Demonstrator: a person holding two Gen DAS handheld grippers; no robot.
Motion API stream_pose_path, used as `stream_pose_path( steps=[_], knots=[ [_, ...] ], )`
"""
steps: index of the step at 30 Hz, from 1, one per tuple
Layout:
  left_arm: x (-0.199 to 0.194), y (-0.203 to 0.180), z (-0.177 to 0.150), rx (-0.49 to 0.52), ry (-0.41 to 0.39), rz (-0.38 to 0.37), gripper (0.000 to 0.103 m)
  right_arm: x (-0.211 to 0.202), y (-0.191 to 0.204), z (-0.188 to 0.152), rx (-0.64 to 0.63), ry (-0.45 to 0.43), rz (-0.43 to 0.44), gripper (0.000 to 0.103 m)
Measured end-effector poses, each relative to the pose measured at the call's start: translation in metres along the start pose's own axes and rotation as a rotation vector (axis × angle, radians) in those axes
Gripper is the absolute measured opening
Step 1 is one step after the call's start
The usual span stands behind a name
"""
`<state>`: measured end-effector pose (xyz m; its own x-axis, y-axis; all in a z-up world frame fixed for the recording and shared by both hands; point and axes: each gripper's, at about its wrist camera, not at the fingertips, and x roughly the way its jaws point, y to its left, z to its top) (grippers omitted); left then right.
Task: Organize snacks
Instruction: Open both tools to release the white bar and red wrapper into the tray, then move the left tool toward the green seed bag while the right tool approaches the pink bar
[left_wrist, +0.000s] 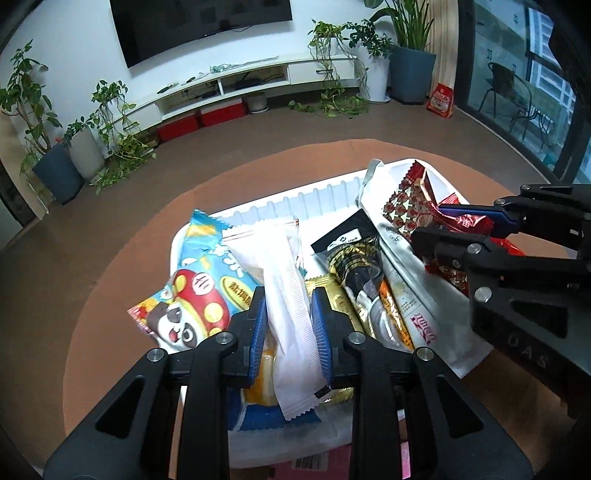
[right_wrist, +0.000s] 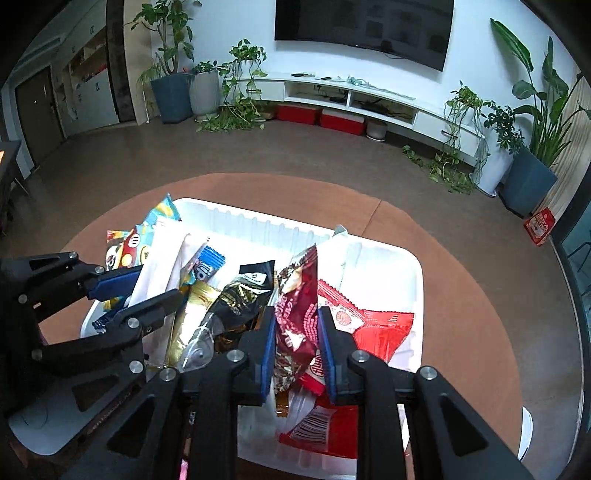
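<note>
- Left wrist view: my left gripper (left_wrist: 288, 332) has its jaws clamped on a white packet (left_wrist: 288, 295), which stands up between the blue pads over the near end of the white tray (left_wrist: 325, 192).
- Beside it to the left lies a blue panda packet (left_wrist: 199, 288), partly over the tray's rim. To the right lean a gold packet (left_wrist: 340, 302), a black packet (left_wrist: 354, 258) and a long silver packet (left_wrist: 402, 273).
- At the far right end, my right gripper (left_wrist: 454, 229) reaches in among red wrappers; from here I cannot tell how tightly it holds.
- The tray sits on a round brown table (left_wrist: 122, 280).

- Right wrist view: my right gripper (right_wrist: 297, 343) has its jaws closed on a dark red packet (right_wrist: 299, 310), held upright. A bright red packet (right_wrist: 380, 328) lies flat in the tray (right_wrist: 406, 266) just beside it.
- My left gripper (right_wrist: 147, 291) shows at the left, holding the white packet (right_wrist: 159, 266).
- Black packet (right_wrist: 243, 295) and gold packet (right_wrist: 192, 317) lean between the two grippers.

- Progress, as I judge it: the snacks are gathered in the tray but stand jumbled and overlapping. Sorting looks partway; the two held packets have yet to be placed, and the leaning ones want tidying.
</note>
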<state>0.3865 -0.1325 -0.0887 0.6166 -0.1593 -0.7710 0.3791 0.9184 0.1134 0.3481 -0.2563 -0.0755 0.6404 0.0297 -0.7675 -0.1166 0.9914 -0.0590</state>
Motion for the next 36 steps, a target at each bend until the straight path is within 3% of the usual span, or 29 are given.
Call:
stream_pose_path(
  steps=[5, 7, 9, 11, 15, 22, 27, 33, 36],
  knots=[
    [0.012, -0.002, 0.0, -0.003, 0.003, -0.014, 0.024, 0.002, 0.003, -0.001, -0.023, 0.004, -0.009, 0.028],
    [0.015, -0.003, 0.003, 0.0, 0.0, -0.028, 0.031, 0.001, 0.002, -0.001, -0.017, 0.005, -0.009, 0.029],
    [0.017, -0.002, 0.006, -0.002, -0.016, -0.014, 0.053, 0.001, 0.001, -0.001, -0.009, 0.004, -0.014, 0.037],
    [0.017, 0.002, 0.008, -0.019, -0.028, -0.006, 0.066, 0.0, -0.002, 0.001, 0.006, -0.001, -0.02, 0.042],
    [0.013, 0.01, 0.012, -0.054, -0.039, -0.035, 0.095, -0.011, -0.011, 0.002, 0.036, -0.034, -0.027, 0.064],
    [-0.008, 0.003, 0.011, -0.046, -0.083, -0.03, 0.096, -0.028, -0.014, -0.002, 0.015, -0.061, -0.031, 0.065],
    [-0.051, -0.001, -0.004, -0.048, -0.153, -0.04, 0.103, -0.061, -0.023, -0.014, 0.047, -0.117, -0.027, 0.065],
    [-0.129, 0.052, -0.046, -0.135, -0.312, 0.002, 0.103, -0.11, -0.032, -0.047, 0.079, -0.196, 0.038, 0.076],
    [-0.144, 0.064, -0.073, -0.078, -0.296, -0.011, 0.103, -0.123, -0.024, -0.066, 0.045, -0.205, 0.104, 0.076]
  ],
)
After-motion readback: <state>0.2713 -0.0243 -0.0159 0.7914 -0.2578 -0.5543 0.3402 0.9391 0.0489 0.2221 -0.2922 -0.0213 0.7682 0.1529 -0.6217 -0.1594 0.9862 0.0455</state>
